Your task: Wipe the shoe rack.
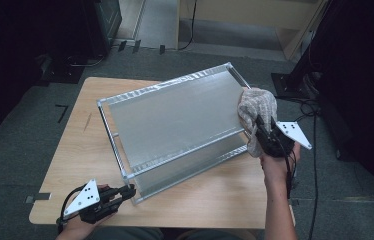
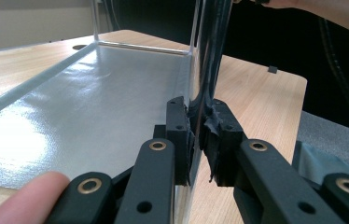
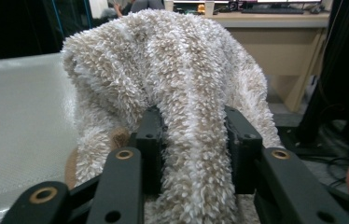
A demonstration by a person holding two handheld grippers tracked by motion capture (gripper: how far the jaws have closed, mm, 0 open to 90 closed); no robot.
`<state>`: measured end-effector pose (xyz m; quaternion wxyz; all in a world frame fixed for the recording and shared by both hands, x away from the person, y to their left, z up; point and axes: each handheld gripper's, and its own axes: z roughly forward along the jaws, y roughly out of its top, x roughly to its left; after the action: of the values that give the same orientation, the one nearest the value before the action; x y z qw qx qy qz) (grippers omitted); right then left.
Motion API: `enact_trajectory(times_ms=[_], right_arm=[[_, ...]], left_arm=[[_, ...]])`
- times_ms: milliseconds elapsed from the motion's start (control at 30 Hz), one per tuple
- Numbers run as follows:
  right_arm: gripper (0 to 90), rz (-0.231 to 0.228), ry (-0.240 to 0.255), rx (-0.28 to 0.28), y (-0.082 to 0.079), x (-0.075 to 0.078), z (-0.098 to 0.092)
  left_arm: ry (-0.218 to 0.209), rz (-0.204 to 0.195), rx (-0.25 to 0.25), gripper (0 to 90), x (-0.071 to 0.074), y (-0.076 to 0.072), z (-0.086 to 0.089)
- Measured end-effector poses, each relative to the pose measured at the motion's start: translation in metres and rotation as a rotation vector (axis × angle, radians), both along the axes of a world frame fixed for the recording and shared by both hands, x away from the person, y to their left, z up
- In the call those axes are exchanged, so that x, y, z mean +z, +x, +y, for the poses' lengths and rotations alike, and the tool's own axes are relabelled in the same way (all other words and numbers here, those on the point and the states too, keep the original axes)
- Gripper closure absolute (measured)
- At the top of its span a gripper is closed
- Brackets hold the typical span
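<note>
Where print or branding might sit, none can be read on any item. Metal shelf unit [image 1: 175, 120]: two flat tiers of dull silver sheet with a fine embossed grain, framed by thin bright round rods; it lies tilted across the surface [image 1: 75, 145], which is pale wood-grain laminate with rounded corners.

Left claw [image 1: 130, 191], at the near left corner of the shelf unit: black plastic arms with brass-ringed pivots, jaws pinched tight on the thin upright edge of the shelf sheet, as seen close in the left gripper view [image 2: 198, 135]. Pad facing on one jaw looks frayed. White three-cornered plate with dark dots sits on top of the body.

Right claw [image 1: 261, 131], at the far right corner of the shelf unit: jaws partly closed, clamping a fold of cloth [image 1: 256, 111]. Cloth is beige-white, deep fluffy pile, bunched into a soft mound; it rests against the upper tier's right end, touching the sheet [image 3: 18, 130].
</note>
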<state>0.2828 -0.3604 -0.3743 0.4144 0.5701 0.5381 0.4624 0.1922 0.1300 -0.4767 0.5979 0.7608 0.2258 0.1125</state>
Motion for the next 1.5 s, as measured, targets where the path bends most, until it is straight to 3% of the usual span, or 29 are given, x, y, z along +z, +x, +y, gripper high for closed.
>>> enact_trajectory(times_ms=[100,200,333,467,767,1100,1400,1500], right_arm=[[68.4,-0.002,-0.014,-0.021,-0.004,-0.001,0.008],[68.9,-0.007,0.004,-0.022,-0.010,-0.003,0.016],[69.0,-0.015,0.014,0.017,-0.019,-0.004,0.029],[69.5,-0.032,-0.012,0.058,-0.028,-0.006,0.054],[69.6,-0.063,-0.038,0.210,-0.047,-0.008,0.128],[69.6,-0.085,-0.077,0.398,-0.078,-0.007,0.207],[69.2,-0.087,-0.100,0.554,-0.111,-0.003,0.252],[68.9,-0.101,-0.136,0.564,-0.113,-0.002,0.256]], left_arm=[[0.012,-0.021,0.008,81.2,0.000,-0.001,-0.001],[0.004,-0.010,0.009,81.2,0.000,-0.001,-0.001],[-0.003,-0.001,0.008,81.0,-0.001,0.000,-0.002],[-0.006,0.009,0.009,80.8,-0.001,0.000,-0.003],[0.004,-0.002,0.005,81.1,0.000,-0.002,-0.009],[0.002,-0.007,-0.004,81.1,-0.001,-0.002,-0.011],[0.006,-0.009,-0.005,81.2,-0.001,-0.002,-0.012],[0.009,-0.011,-0.004,81.2,-0.001,-0.002,-0.012]])
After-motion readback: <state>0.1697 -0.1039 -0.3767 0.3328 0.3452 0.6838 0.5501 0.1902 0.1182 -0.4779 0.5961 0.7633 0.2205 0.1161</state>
